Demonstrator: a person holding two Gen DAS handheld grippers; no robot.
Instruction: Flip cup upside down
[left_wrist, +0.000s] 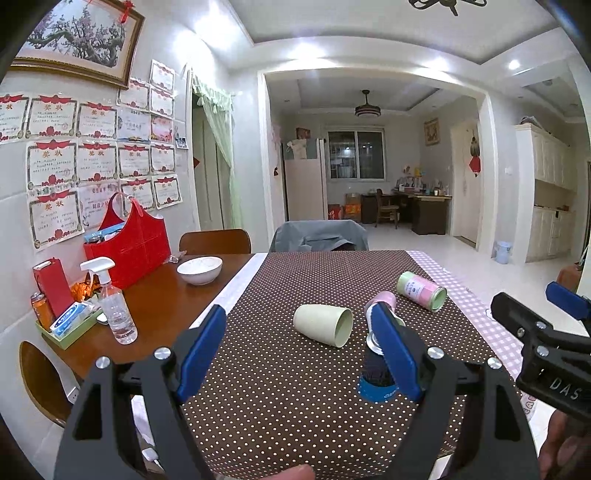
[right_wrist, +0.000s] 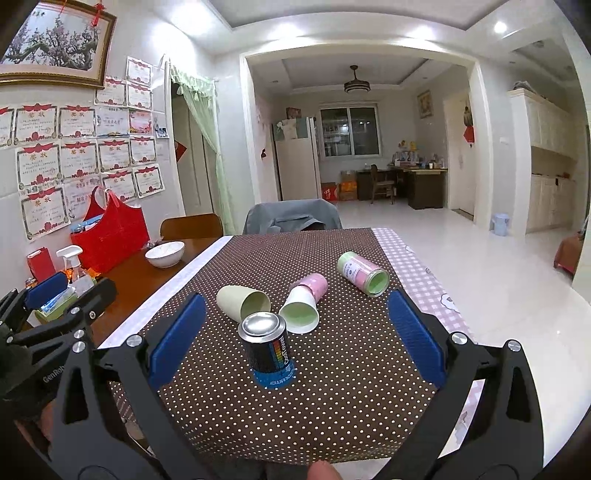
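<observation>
Three cups lie on their sides on the brown dotted tablecloth (right_wrist: 332, 406): a pale green cup (left_wrist: 324, 325) (right_wrist: 243, 301), a pink-and-white cup (right_wrist: 304, 301) (left_wrist: 384, 300) and a green-and-pink cup (left_wrist: 422, 290) (right_wrist: 364, 273). A dark can (right_wrist: 266, 349) (left_wrist: 375, 373) stands upside down on the cloth, nearest me. My left gripper (left_wrist: 301, 352) is open and empty, its right finger in front of the can and the pink cup. My right gripper (right_wrist: 297, 341) is open and empty, with the can between its fingers' lines and a little ahead.
On the bare wooden table (left_wrist: 166, 295) to the left stand a white bowl (left_wrist: 200, 270), a spray bottle (left_wrist: 112, 302), a red bag (left_wrist: 129, 247) and a tray of small items (left_wrist: 70, 325). A chair with a grey jacket (left_wrist: 319, 236) stands at the far end.
</observation>
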